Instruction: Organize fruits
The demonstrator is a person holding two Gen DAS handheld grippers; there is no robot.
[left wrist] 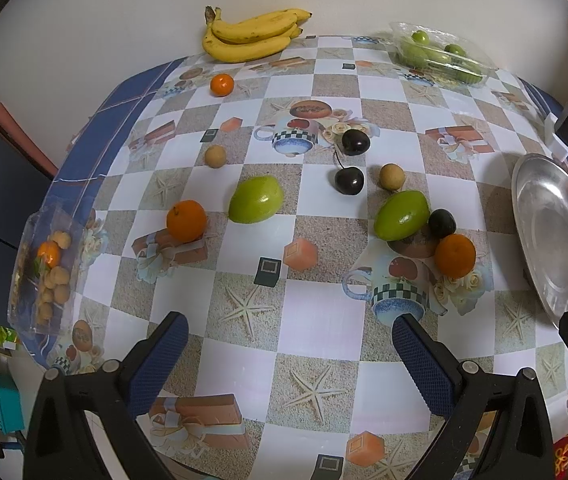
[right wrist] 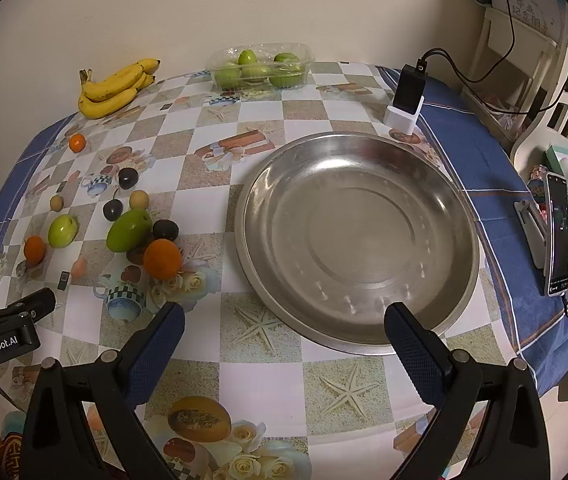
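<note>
Loose fruit lies on the patterned tablecloth: two green fruits [left wrist: 256, 199] [left wrist: 402, 215], three oranges [left wrist: 186, 220] [left wrist: 454, 256] [left wrist: 221, 84], three dark cherries [left wrist: 349, 180] [left wrist: 355, 142] [left wrist: 441, 223] and two tan longans [left wrist: 215, 156] [left wrist: 392, 176]. A wide steel plate [right wrist: 358, 332] sits empty to their right. My left gripper [left wrist: 290, 334] hovers open before the fruit, holding nothing. My right gripper [right wrist: 284, 326] stands open at the plate's near rim, with nothing between its fingers.
A banana bunch [left wrist: 248, 36] and a clear tub of green fruits [left wrist: 440, 56] stand by the back wall. A clear bag of longans [left wrist: 45, 276] lies at the table's left edge. A black charger in a white dock [right wrist: 406, 98], a phone [right wrist: 558, 236] and remotes sit right.
</note>
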